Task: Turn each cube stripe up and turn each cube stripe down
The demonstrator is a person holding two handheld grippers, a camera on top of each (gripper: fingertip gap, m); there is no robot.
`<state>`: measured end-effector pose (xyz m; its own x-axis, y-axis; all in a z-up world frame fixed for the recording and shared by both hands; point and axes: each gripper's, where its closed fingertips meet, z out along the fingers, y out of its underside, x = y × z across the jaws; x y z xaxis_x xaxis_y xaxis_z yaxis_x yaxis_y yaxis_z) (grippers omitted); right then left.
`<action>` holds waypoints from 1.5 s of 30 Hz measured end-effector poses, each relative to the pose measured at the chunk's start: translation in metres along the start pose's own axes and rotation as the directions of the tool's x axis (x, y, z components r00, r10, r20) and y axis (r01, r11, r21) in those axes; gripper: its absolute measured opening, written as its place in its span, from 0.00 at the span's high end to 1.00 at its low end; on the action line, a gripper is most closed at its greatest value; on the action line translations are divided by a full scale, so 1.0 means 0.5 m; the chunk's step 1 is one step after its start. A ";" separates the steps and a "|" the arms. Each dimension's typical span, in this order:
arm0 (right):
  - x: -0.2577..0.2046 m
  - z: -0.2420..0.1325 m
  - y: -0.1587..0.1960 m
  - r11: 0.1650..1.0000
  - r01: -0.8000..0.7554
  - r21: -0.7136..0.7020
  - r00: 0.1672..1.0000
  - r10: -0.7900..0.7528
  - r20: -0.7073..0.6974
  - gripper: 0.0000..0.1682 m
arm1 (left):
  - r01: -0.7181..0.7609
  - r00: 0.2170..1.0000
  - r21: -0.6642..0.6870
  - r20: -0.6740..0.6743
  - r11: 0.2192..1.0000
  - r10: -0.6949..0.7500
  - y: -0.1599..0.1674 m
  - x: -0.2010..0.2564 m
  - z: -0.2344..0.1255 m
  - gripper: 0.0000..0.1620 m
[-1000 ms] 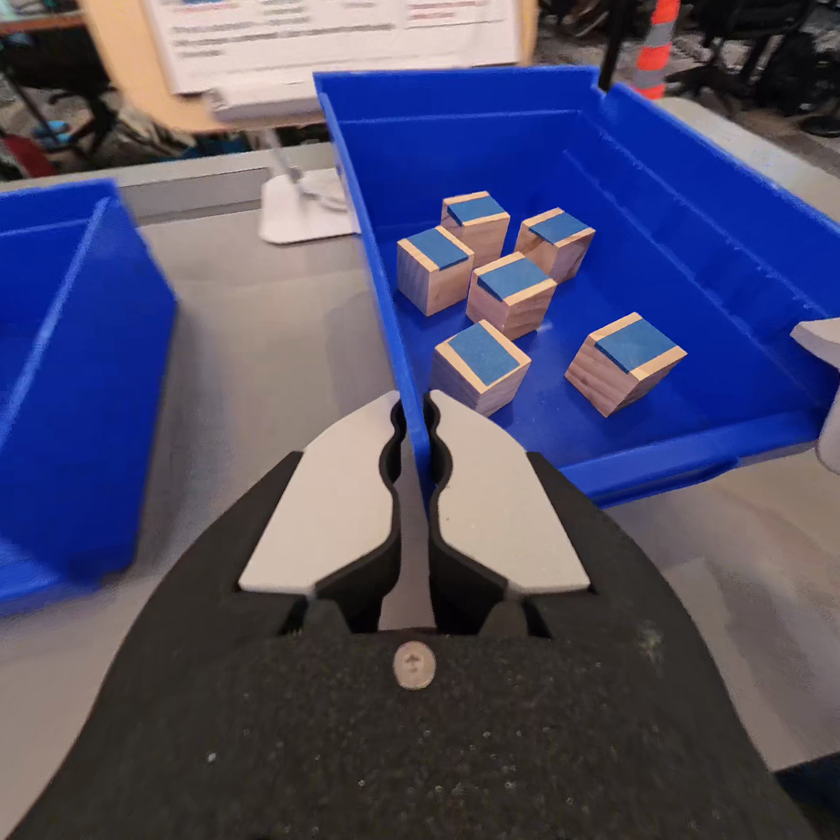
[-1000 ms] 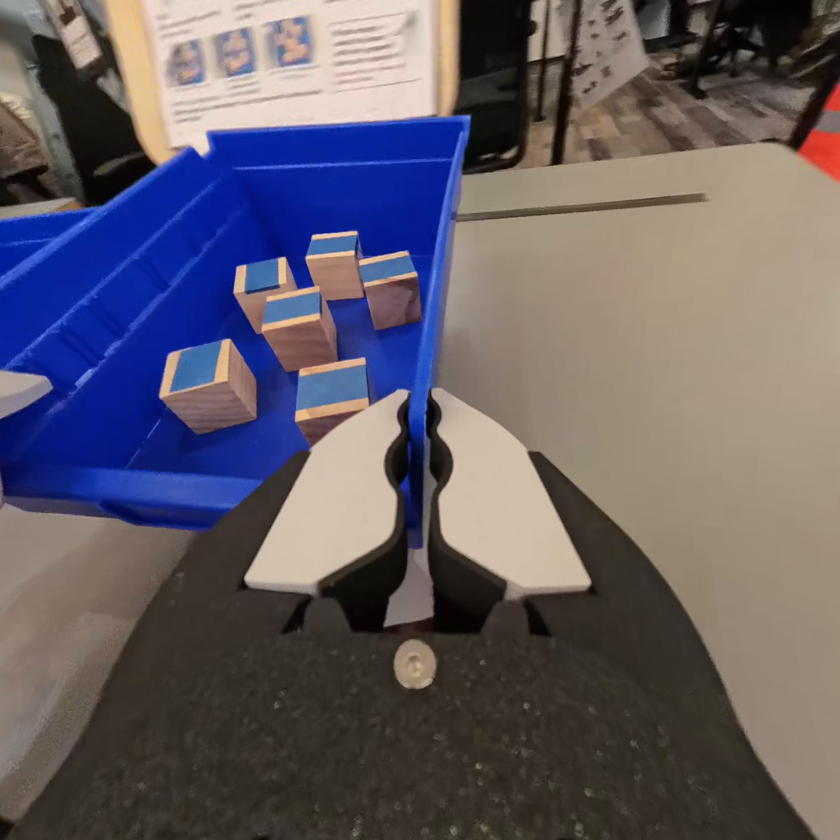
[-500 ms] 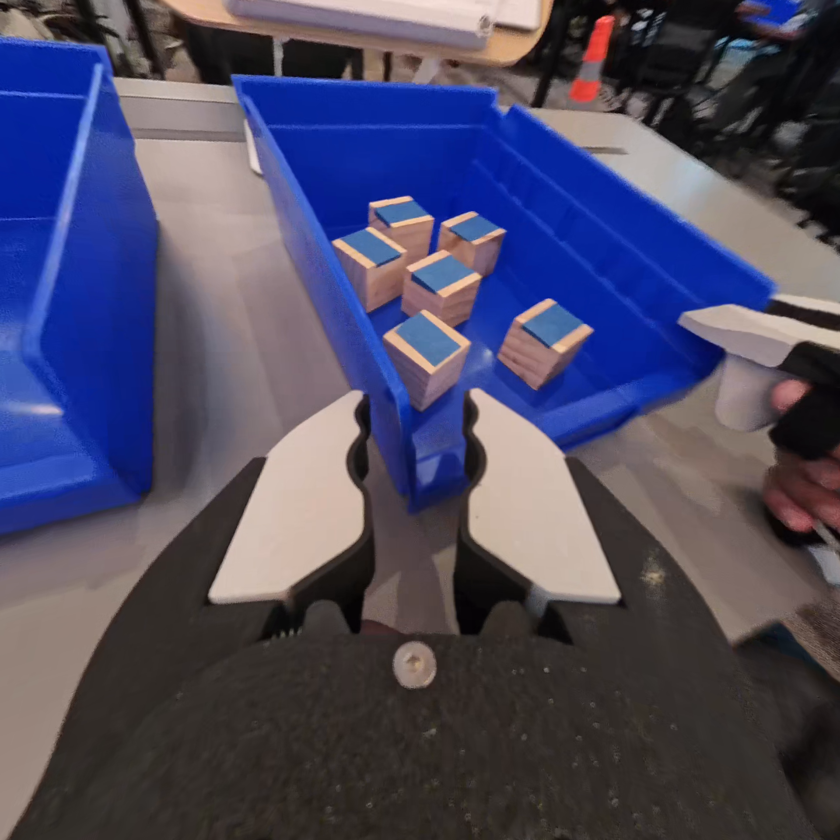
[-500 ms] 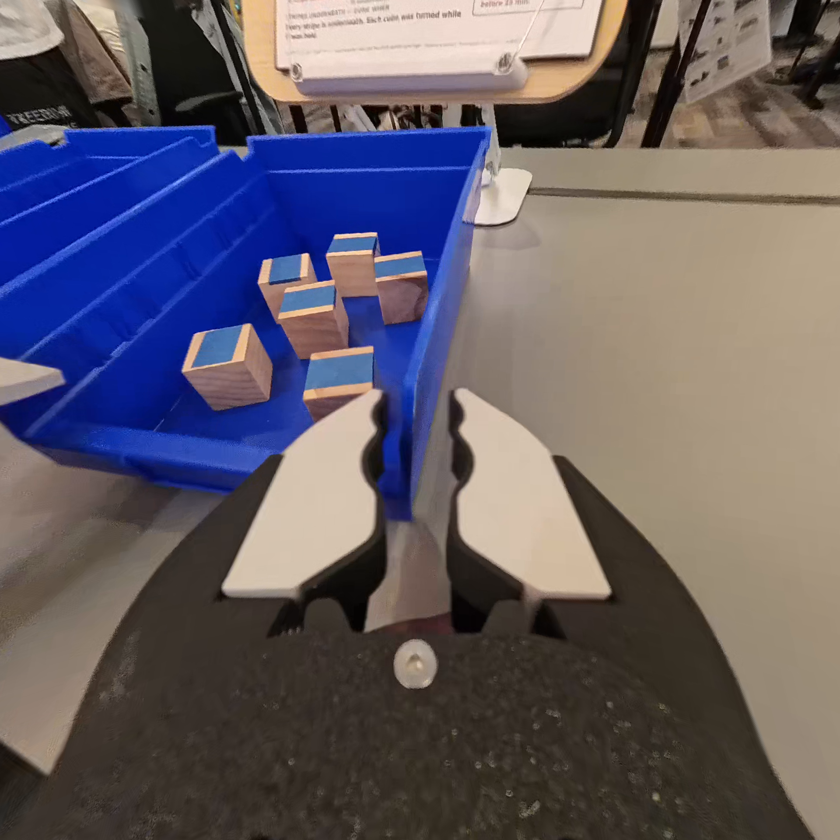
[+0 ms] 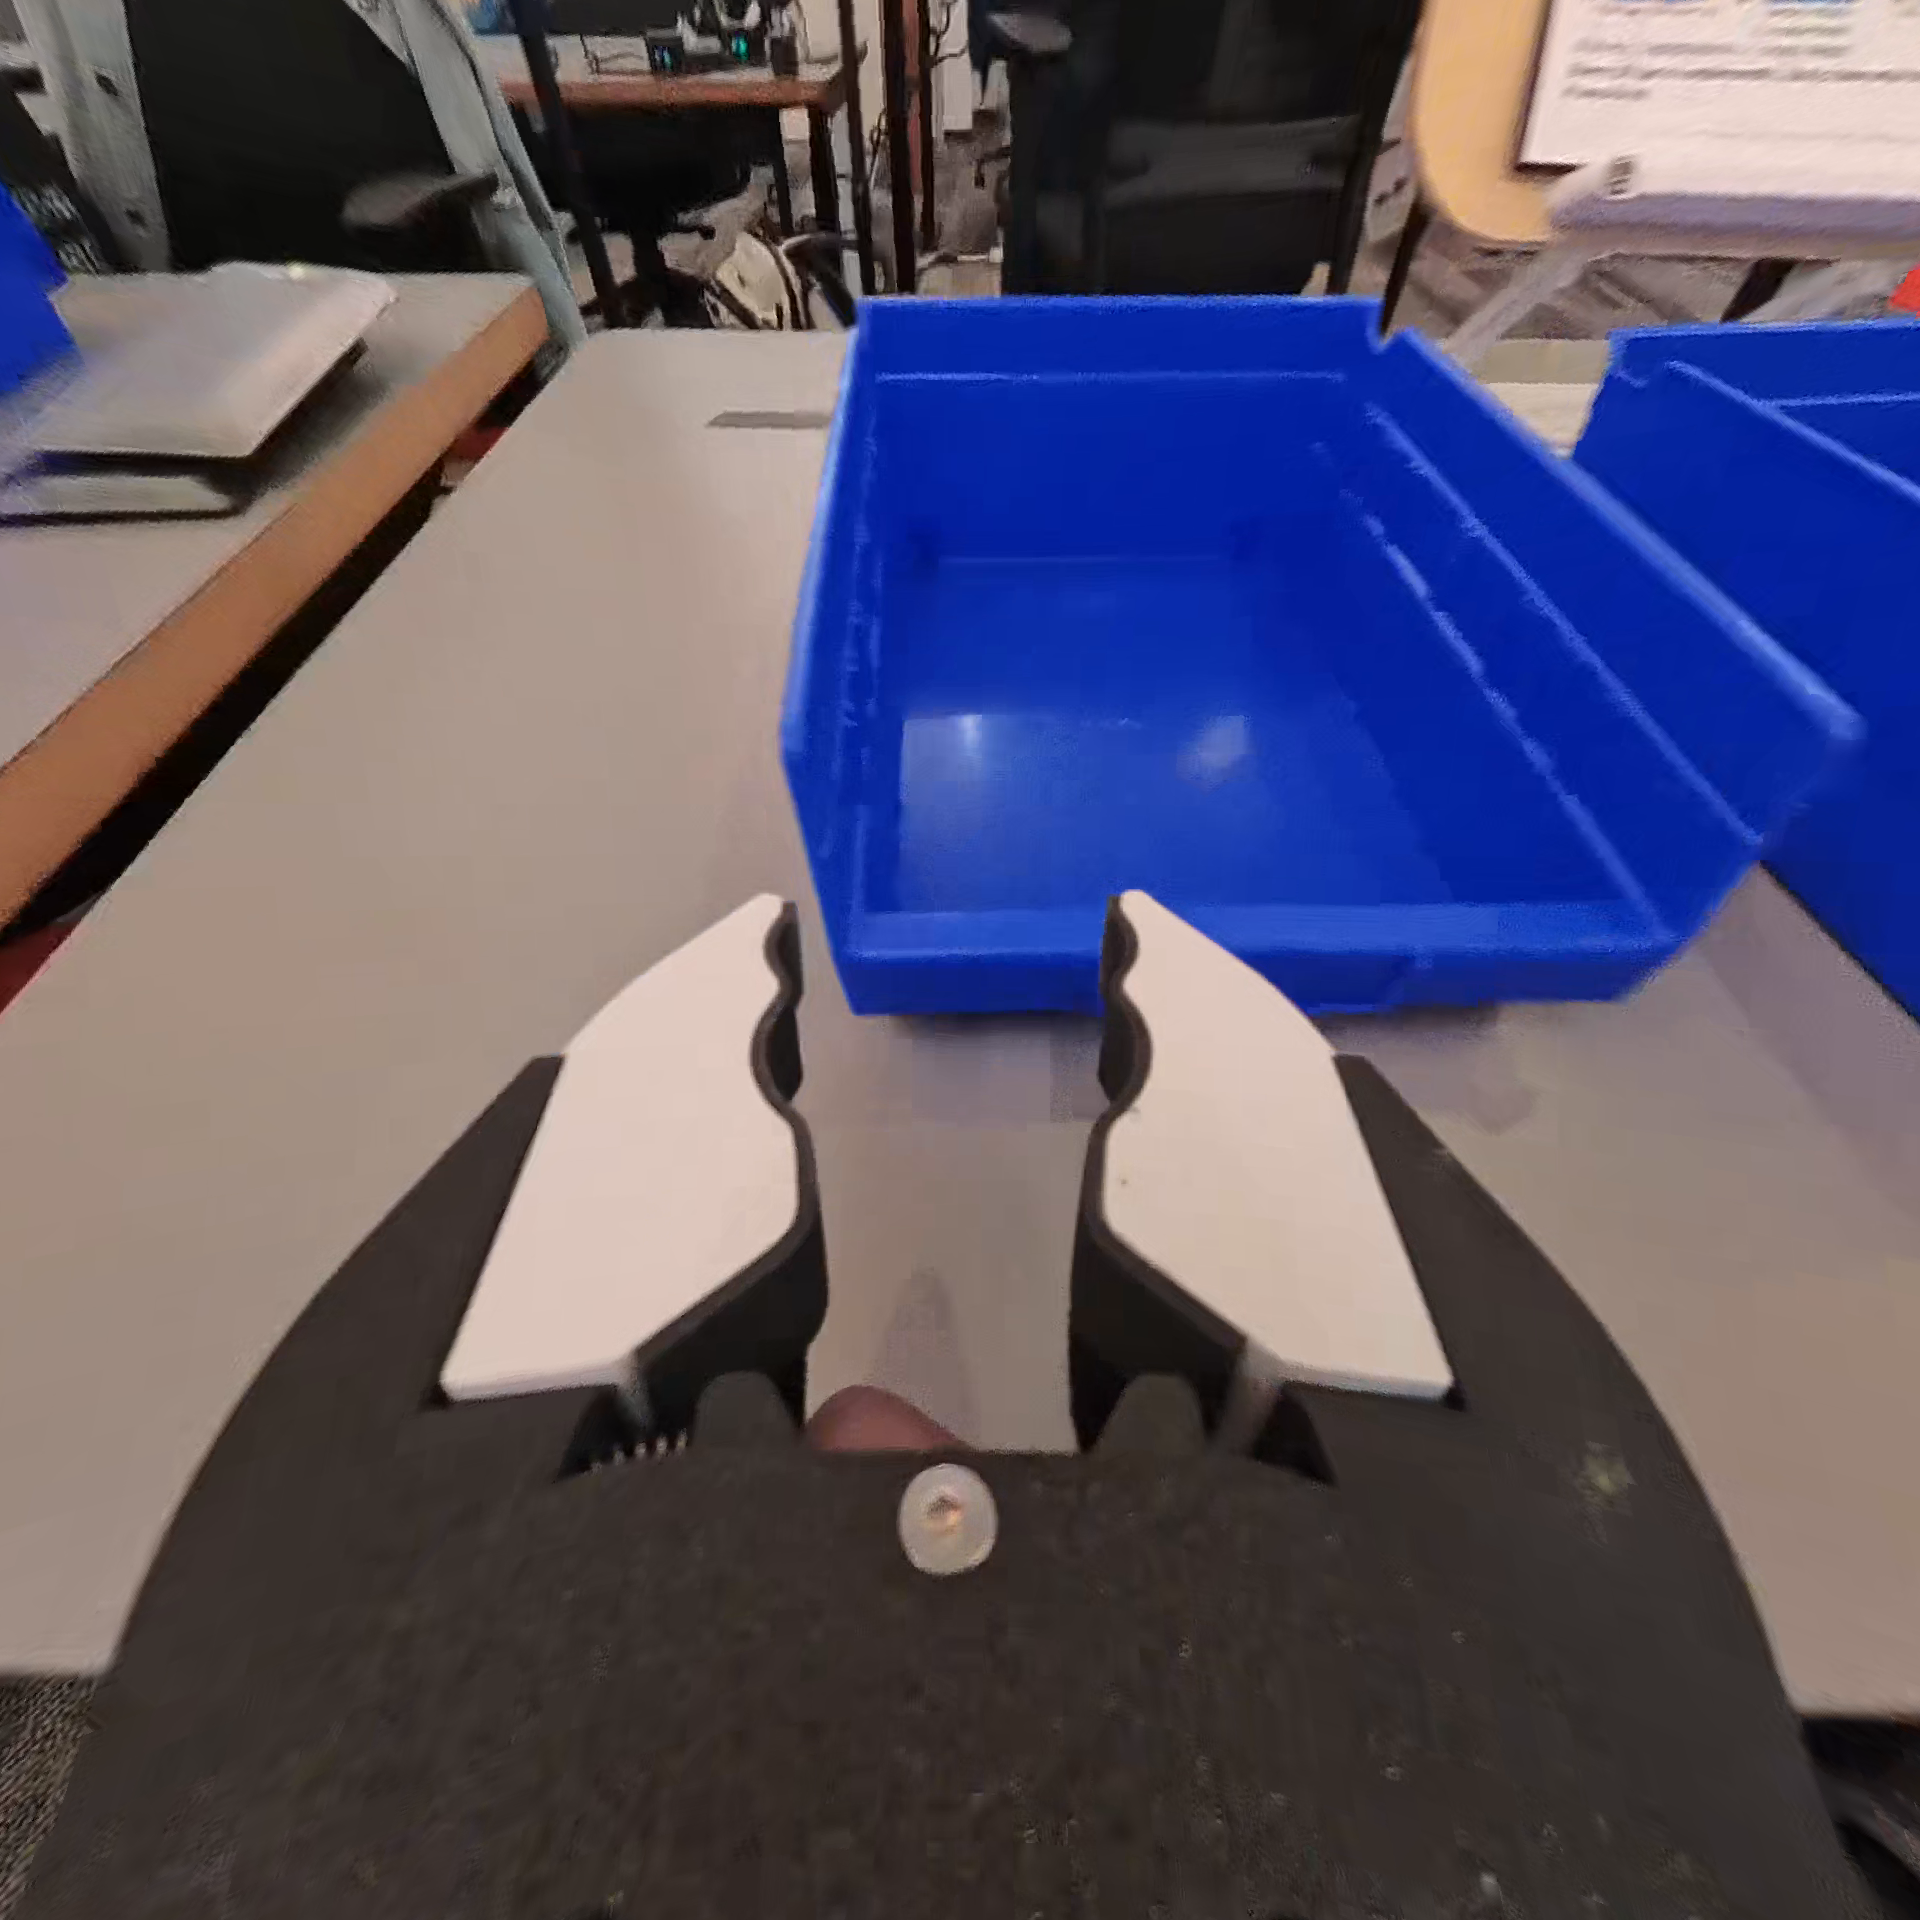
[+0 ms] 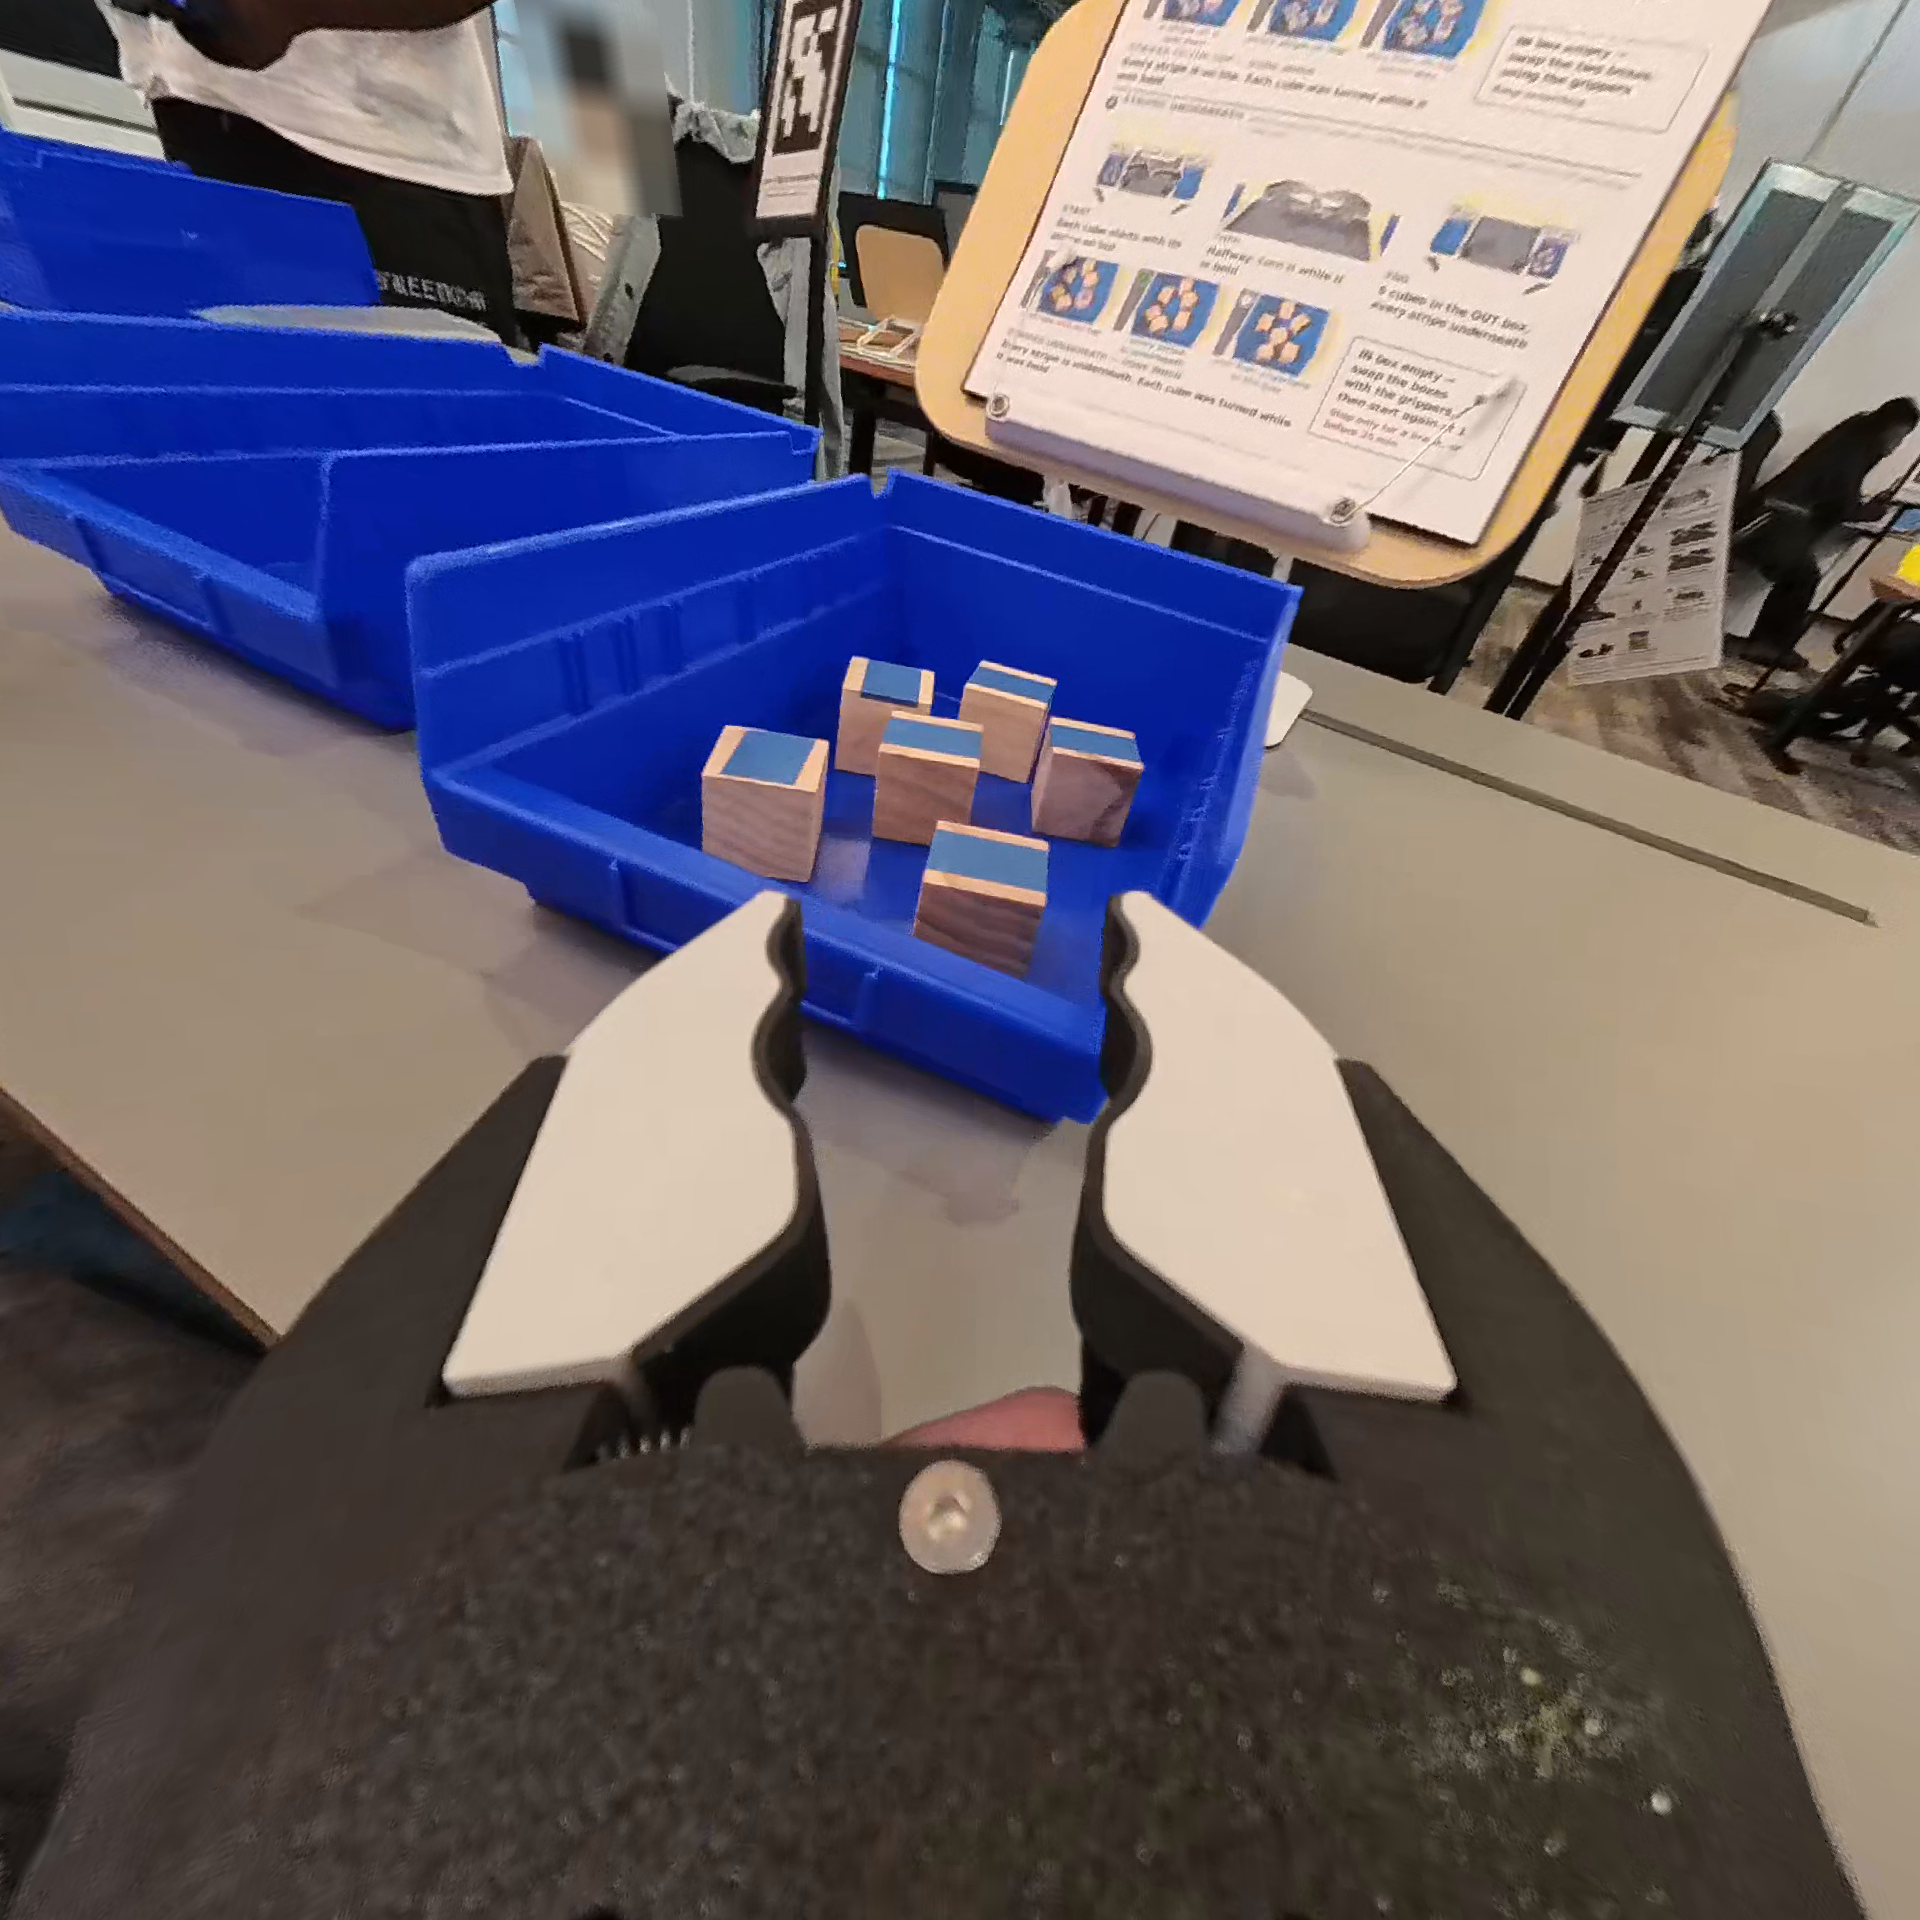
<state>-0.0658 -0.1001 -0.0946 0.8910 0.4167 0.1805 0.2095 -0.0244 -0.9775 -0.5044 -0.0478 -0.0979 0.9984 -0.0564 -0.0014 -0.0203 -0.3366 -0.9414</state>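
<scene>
Both grippers pull back off the bin walls and spread wide, holding nothing: left gripper (image 5: 948, 961) faces an empty bin (image 5: 1236, 940), right gripper (image 6: 948, 961) faces six cubes (image 6: 925, 774), centre frame. Light, rigid wood; pinch opposite bare sides.

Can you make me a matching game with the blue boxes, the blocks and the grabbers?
Things:
1. wooden cubes
2. empty blue bin
3. left gripper
4. instruction board

States:
A. stands behind the bin of cubes
B. fingers apart, holding nothing
C. blue stripe facing up
D. nothing inside it

Pairs: 1-C, 2-D, 3-B, 4-A
</scene>
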 end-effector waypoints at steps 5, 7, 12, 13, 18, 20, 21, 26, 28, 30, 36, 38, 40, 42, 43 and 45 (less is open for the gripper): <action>-0.015 -0.003 0.000 0.998 0.058 0.002 0.998 -0.058 -0.001 0.70 | 0.006 0.995 -0.074 0.100 0.997 0.001 -0.006 -0.093 0.120 0.65; -0.024 -0.001 0.008 0.998 0.063 -0.026 0.998 -0.063 0.019 0.71 | 0.076 0.997 -0.127 -0.004 0.989 -0.077 0.000 -0.080 0.154 0.70; -0.165 -0.002 0.035 0.993 0.022 -0.120 0.946 0.018 0.324 0.73 | 0.126 0.992 -0.136 -0.006 0.983 -0.128 0.010 -0.054 0.132 0.99; -0.210 -0.004 0.038 0.988 0.008 -0.154 0.919 0.054 0.392 0.73 | 0.102 0.995 -0.143 0.024 0.984 -0.100 0.017 -0.050 0.113 0.99; -0.361 0.041 -0.006 0.987 0.029 -0.157 0.876 0.050 0.479 0.72 | 0.094 0.991 -0.081 0.100 0.992 -0.086 0.059 -0.015 -0.008 0.97; -0.397 0.088 -0.034 0.987 -0.012 -0.163 0.883 0.087 0.461 0.73 | 0.116 0.986 -0.060 0.129 0.991 -0.108 0.076 -0.008 -0.057 0.97; -0.407 0.118 -0.043 0.984 -0.042 -0.173 0.894 0.114 0.433 0.74 | 0.125 0.984 -0.050 0.137 0.991 -0.117 0.083 -0.005 -0.077 0.97; -0.457 0.227 -0.039 0.930 -0.216 -0.297 0.862 0.325 0.390 0.81 | 0.088 0.988 -0.023 0.133 0.996 -0.084 0.106 0.010 -0.142 0.95; -0.481 0.246 -0.048 0.904 -0.272 -0.329 0.819 0.397 0.413 0.83 | 0.078 0.987 -0.018 0.142 0.997 -0.075 0.110 0.012 -0.155 0.95; -0.476 0.265 -0.060 0.923 -0.256 -0.287 0.854 0.355 0.381 0.88 | 0.083 0.982 -0.008 0.173 0.996 -0.081 0.112 0.010 -0.164 0.96; -0.425 0.251 -0.102 0.975 -0.144 -0.170 0.950 0.185 0.253 0.97 | -0.002 0.980 0.146 0.199 0.989 -0.027 0.042 0.056 -0.214 0.96; -0.386 0.224 -0.148 0.982 -0.162 -0.094 0.957 0.180 0.226 0.97 | -0.057 0.980 0.227 0.199 0.972 0.011 -0.018 0.092 -0.236 0.96; -0.323 0.191 -0.205 0.986 -0.167 -0.009 0.970 0.166 0.179 0.97 | -0.095 0.983 0.294 0.176 0.951 0.044 -0.088 0.143 -0.247 0.96; -0.238 0.154 -0.253 0.982 -0.179 0.056 0.978 0.172 0.116 0.97 | -0.120 0.989 0.350 0.123 0.929 0.082 -0.160 0.214 -0.241 0.96; -0.188 0.135 -0.271 0.980 -0.180 0.080 0.982 0.174 0.075 0.97 | -0.133 0.990 0.368 0.097 0.920 0.105 -0.193 0.257 -0.231 0.96; -0.078 0.095 -0.286 0.976 -0.188 0.114 0.981 0.192 -0.023 0.97 | -0.161 0.986 0.387 0.032 0.908 0.162 -0.251 0.355 -0.195 0.96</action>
<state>-0.1498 -0.0695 0.0332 0.9236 0.3832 -0.0080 -0.0091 0.0010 -1.0000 -0.3297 -0.1071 0.0527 0.9832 -0.0803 -0.1642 -0.1590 0.0672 -0.9850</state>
